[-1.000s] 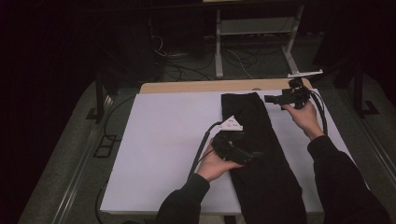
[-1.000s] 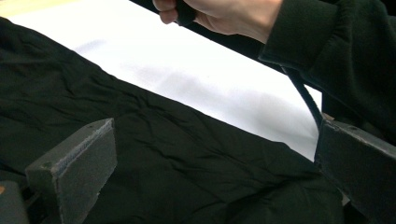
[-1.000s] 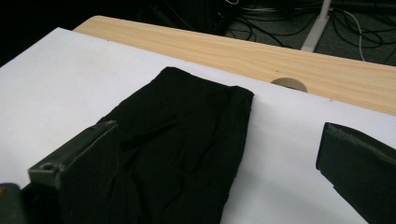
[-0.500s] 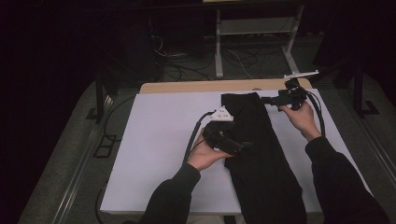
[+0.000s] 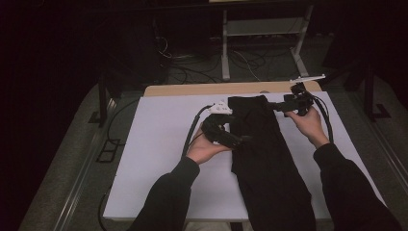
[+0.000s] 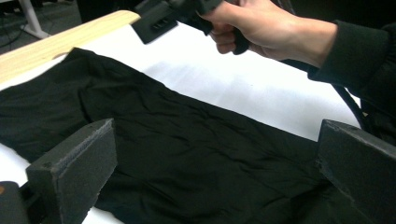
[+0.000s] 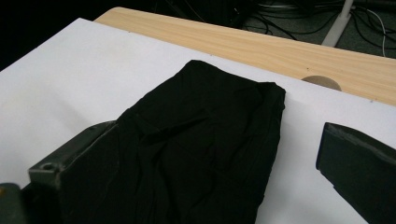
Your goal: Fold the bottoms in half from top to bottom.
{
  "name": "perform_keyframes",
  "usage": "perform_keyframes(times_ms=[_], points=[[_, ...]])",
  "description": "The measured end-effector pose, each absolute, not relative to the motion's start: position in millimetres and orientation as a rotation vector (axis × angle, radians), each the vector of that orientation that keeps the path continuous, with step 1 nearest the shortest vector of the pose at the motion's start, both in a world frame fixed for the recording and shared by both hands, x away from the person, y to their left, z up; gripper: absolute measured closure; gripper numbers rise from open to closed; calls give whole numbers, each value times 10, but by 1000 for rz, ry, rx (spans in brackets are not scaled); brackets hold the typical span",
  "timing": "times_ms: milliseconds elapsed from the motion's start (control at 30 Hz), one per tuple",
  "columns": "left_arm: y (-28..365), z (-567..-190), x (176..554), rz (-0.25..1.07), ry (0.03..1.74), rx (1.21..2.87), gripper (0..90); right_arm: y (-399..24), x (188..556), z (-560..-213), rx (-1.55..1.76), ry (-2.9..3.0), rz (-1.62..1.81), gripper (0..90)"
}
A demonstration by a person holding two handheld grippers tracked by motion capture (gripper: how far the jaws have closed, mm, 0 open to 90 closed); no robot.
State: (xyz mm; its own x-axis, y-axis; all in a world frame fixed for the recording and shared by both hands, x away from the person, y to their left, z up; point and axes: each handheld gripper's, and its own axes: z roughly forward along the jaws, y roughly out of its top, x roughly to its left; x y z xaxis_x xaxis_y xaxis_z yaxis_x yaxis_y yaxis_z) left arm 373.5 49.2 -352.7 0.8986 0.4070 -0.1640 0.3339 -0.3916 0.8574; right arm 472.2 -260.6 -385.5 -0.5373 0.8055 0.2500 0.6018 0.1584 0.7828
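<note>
Black garment laid out long on the white table cover, both of your claws open at its far end.

The black garment (image 5: 267,159) lay flat along the right half of the white cover (image 5: 159,159), folded into a narrow strip whose far end stopped just short of the bare wooden table edge (image 5: 192,89). Your left gripper (image 5: 239,140) sat at the strip's left edge, jaws spread wide with cloth between and under them but nothing pinched — likely placed to take that edge. Your right gripper (image 5: 275,106) hung just beside the far right corner, jaws equally wide and empty, the cloth ahead of its left jaw — probably lined up for the matching grab.
</note>
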Motion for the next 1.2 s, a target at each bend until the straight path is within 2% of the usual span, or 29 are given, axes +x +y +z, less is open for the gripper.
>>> perform_keyframes(times_ms=[333, 1200], points=[[576, -3448, 3947, 110, 552, 2002, 0, -2680, 4677, -3886, 1382, 2200, 1330, 0], [631, -3537, 4472, 124, 690, 1993, 0, -2717, 4639, -3926, 1381, 2206, 1333, 0]])
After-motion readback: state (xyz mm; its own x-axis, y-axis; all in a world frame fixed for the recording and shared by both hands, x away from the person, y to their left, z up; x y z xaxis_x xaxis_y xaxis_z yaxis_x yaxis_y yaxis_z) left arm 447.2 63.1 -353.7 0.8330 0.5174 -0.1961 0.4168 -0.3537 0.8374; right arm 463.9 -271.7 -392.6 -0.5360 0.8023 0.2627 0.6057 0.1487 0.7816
